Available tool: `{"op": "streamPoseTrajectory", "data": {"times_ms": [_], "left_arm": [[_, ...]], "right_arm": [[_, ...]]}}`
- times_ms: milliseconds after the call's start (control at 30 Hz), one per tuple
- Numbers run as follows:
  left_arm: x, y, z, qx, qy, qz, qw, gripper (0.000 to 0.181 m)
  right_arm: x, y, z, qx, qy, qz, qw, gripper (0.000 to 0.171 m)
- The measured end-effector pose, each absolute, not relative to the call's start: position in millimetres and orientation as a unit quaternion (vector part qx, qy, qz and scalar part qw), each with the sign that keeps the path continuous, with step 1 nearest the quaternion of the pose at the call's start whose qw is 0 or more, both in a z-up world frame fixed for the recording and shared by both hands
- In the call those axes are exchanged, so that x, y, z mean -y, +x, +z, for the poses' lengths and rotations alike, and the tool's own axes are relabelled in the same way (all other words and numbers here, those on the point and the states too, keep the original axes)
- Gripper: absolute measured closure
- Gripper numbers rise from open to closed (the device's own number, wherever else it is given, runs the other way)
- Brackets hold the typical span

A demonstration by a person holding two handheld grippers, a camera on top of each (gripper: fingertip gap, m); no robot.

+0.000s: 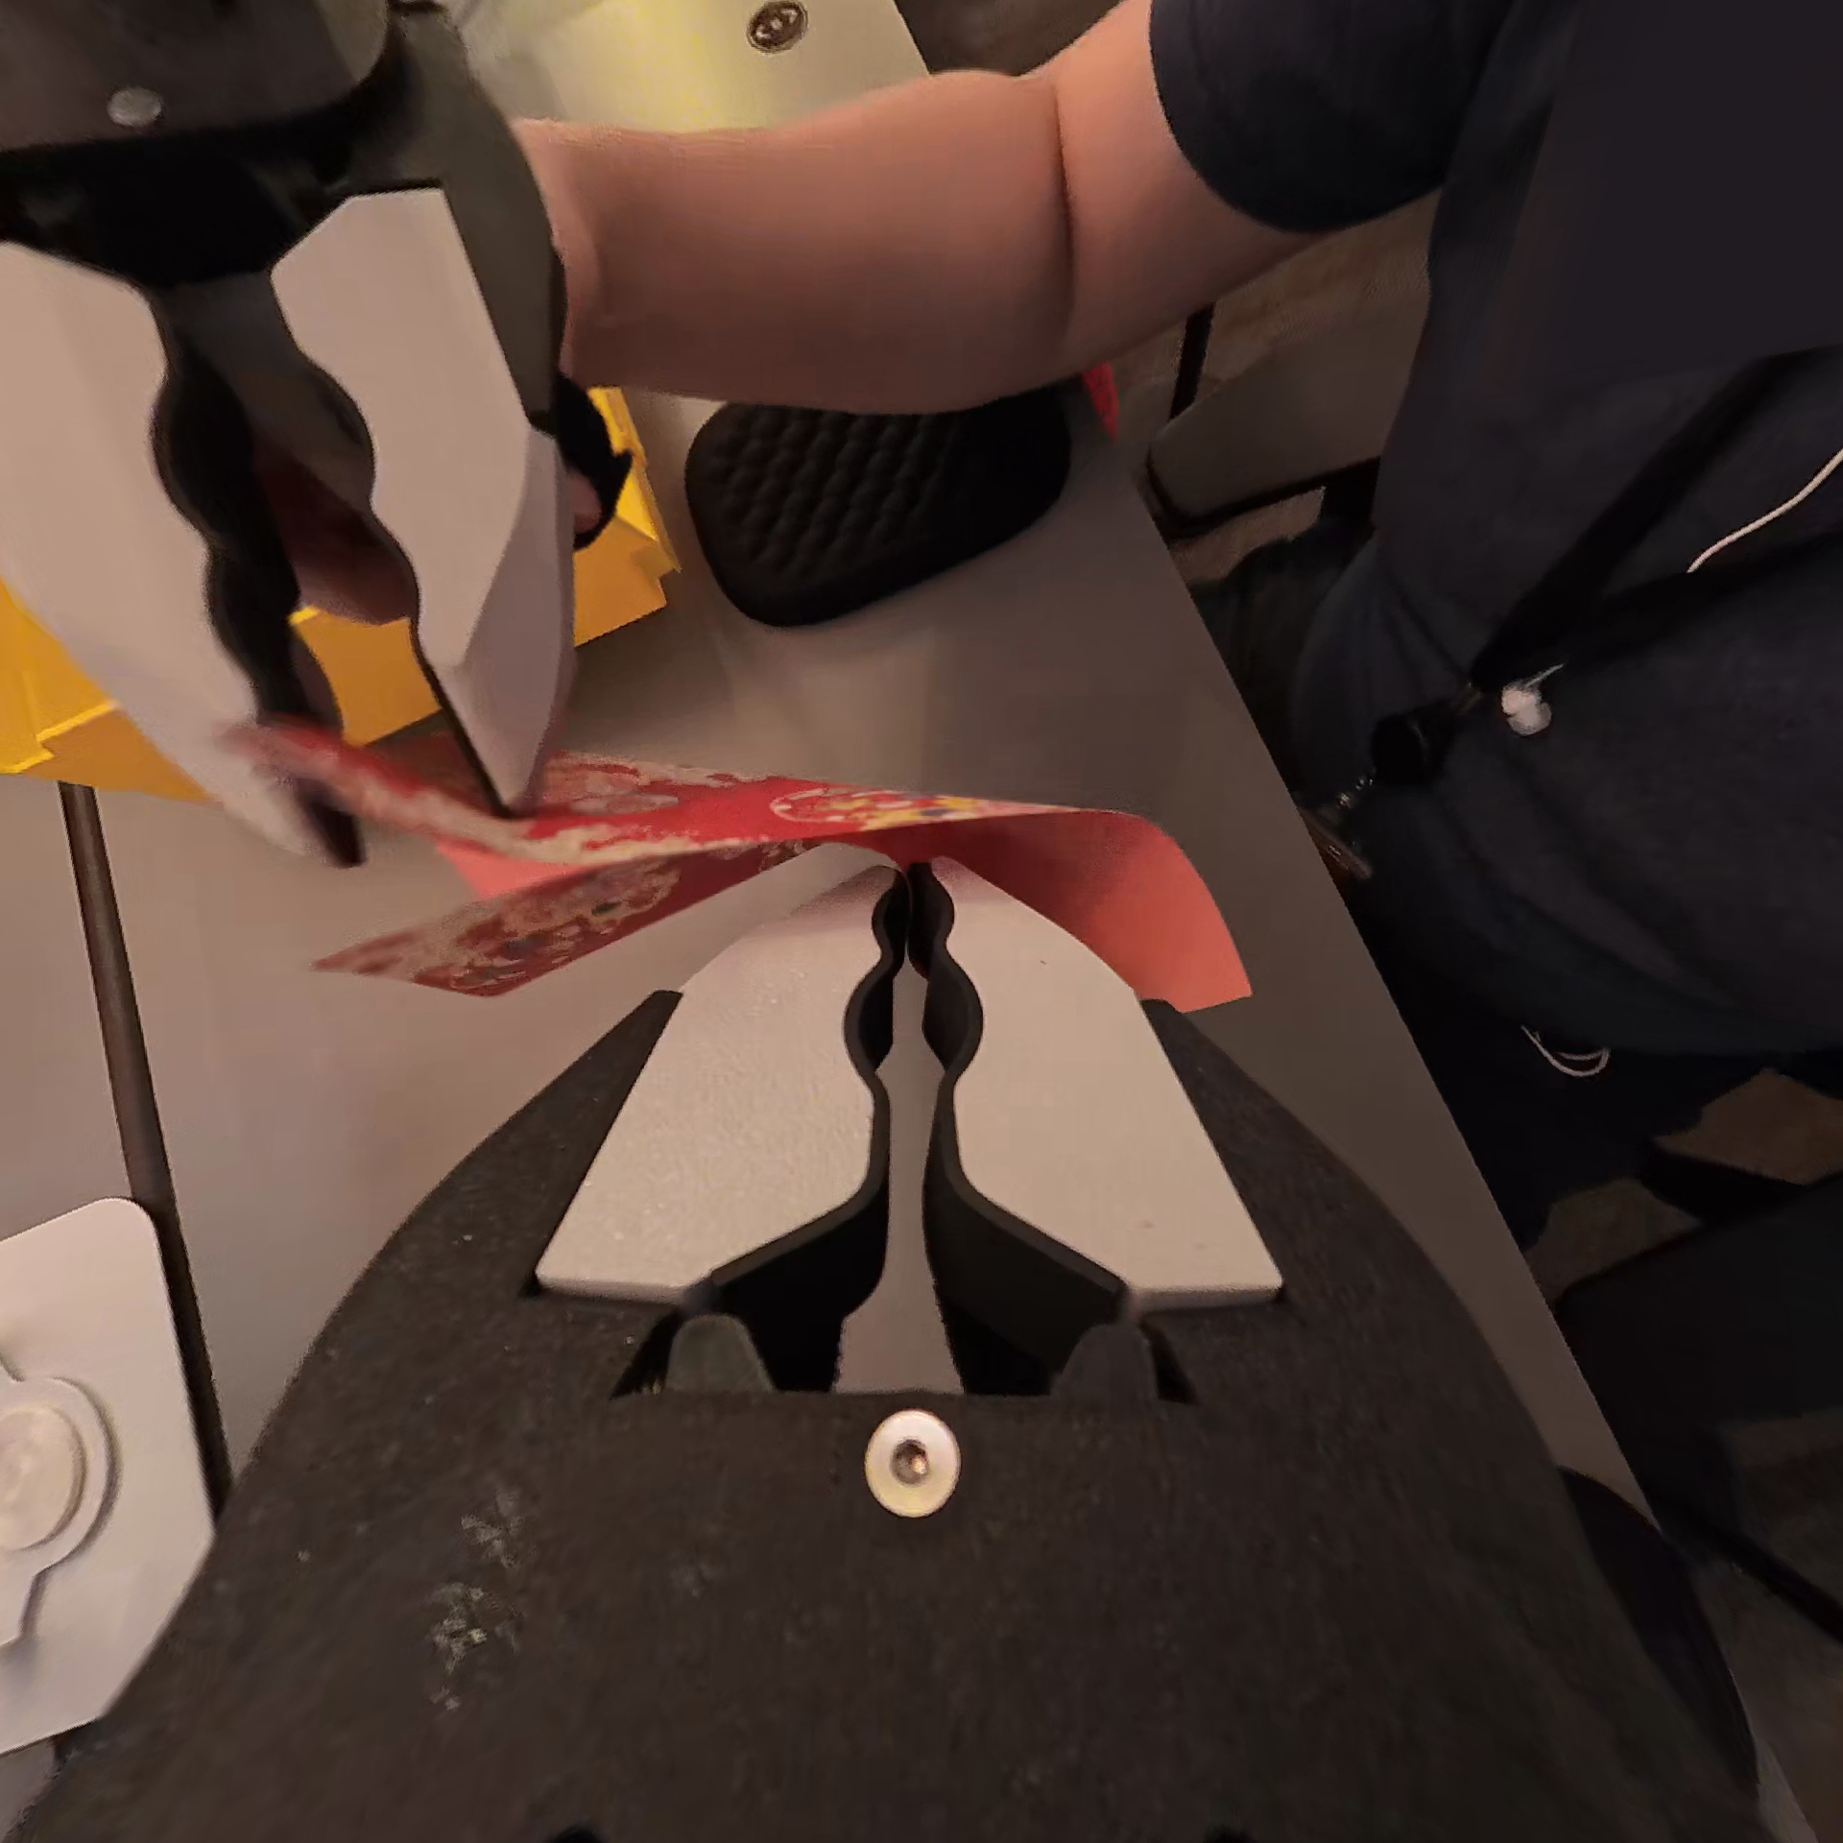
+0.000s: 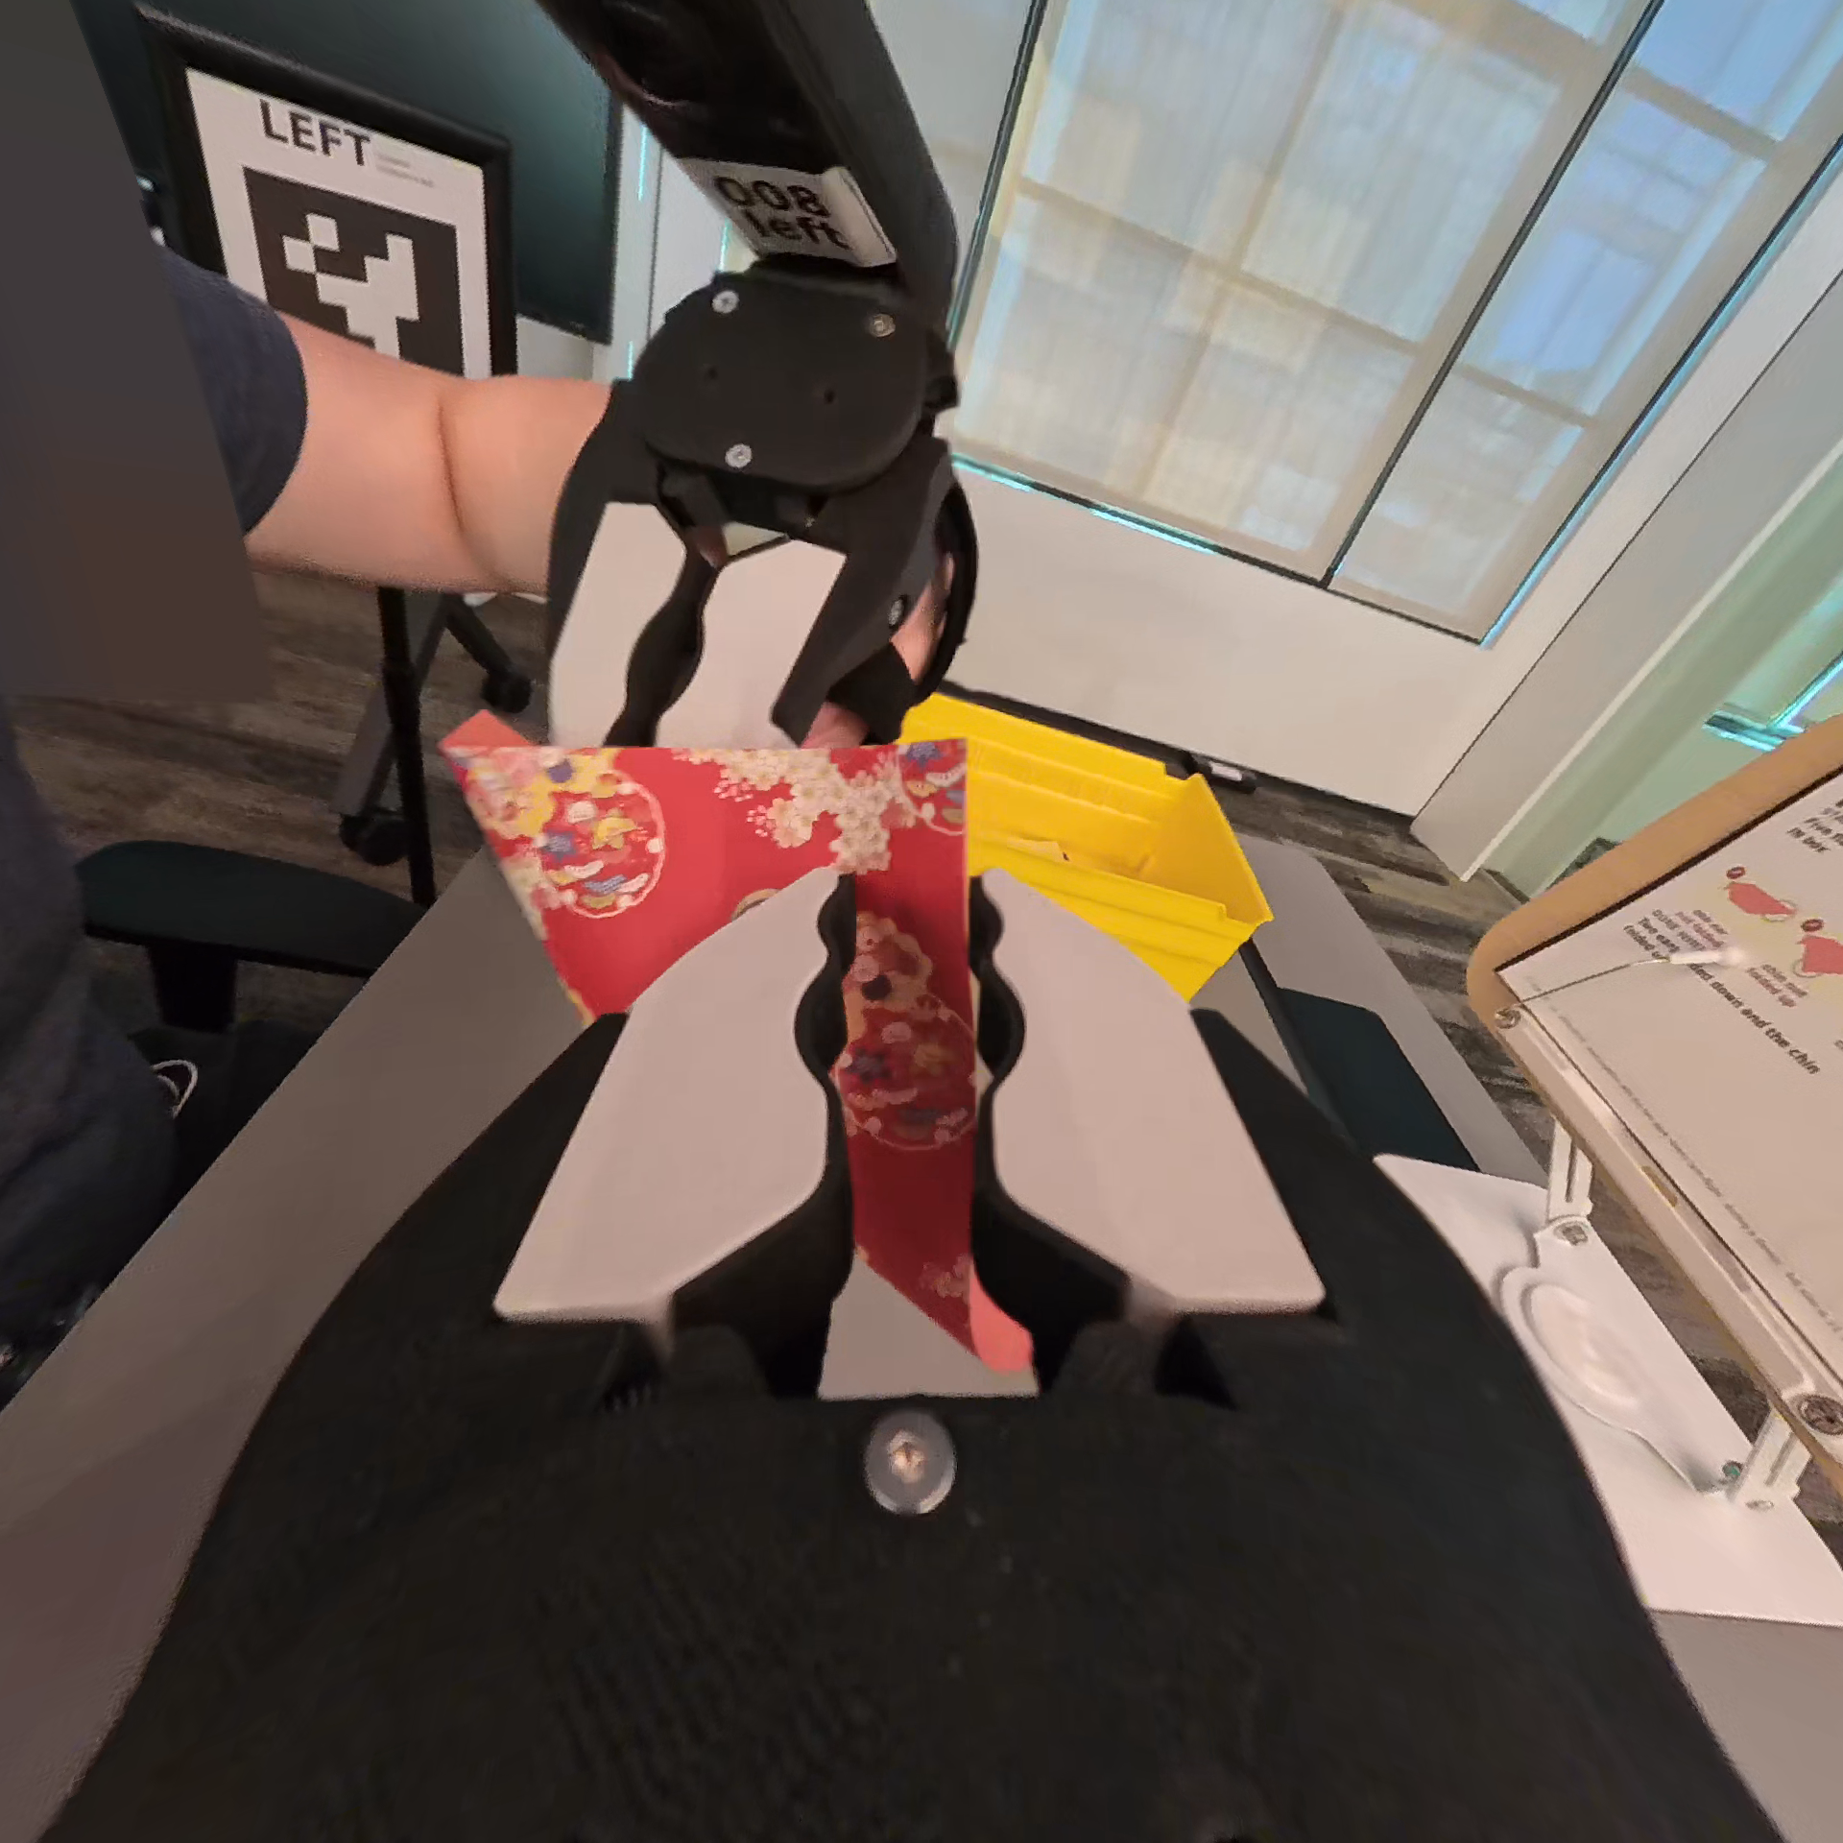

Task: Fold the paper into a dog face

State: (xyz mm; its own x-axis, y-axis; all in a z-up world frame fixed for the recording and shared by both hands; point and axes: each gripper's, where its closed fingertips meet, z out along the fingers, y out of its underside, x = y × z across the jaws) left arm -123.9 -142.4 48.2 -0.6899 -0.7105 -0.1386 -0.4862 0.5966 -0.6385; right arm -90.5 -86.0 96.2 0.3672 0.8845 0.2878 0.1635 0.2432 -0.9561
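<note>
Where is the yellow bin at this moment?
The yellow bin stands on the grey table, right of centre in the right wrist view, behind the red patterned paper.

We see thin paper [image 2: 718, 848], printed red, plain matt behind; our grippers' rough black plastic, smooth grey finger plates [image 1: 758, 1127], a shiny metal screw [image 1: 911, 1463]; glossy yellow plastic bin [image 2: 1117, 848]; matt grey table [image 1: 957, 718].

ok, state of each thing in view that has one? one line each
Left gripper: shut on the red patterned paper's edge.
Right gripper: open, paper flap between its fingers.
Red patterned paper: partly folded, held off the table.
Yellow bin: on the table behind the paper, contents unclear.
Instruction board: propped tilted on its white stand.
</note>
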Motion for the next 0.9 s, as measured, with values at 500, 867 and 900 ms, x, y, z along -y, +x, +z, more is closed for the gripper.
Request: {"op": "streamPoseTrajectory", "data": {"times_ms": [500,867,900], "left_arm": [[169.9,-124.4,50.2,-0.908,-0.289,-0.233,0.194,0.181],[173.1,-121.6,51.9,-0.912,-0.283,-0.221,0.198,0.181],[172.3,-121.4,51.6,-0.912,-0.285,-0.22,0.198,0.181]], "right_arm": [[111.3,-88.3,100.2,0.478,-0.516,0.434,0.564,0.124],[128.5,-84.3,99.2,0.503,-0.493,0.47,0.531,0.132],[129.1,-84.0,98.8,0.506,-0.492,0.468,0.531,0.136]]}}
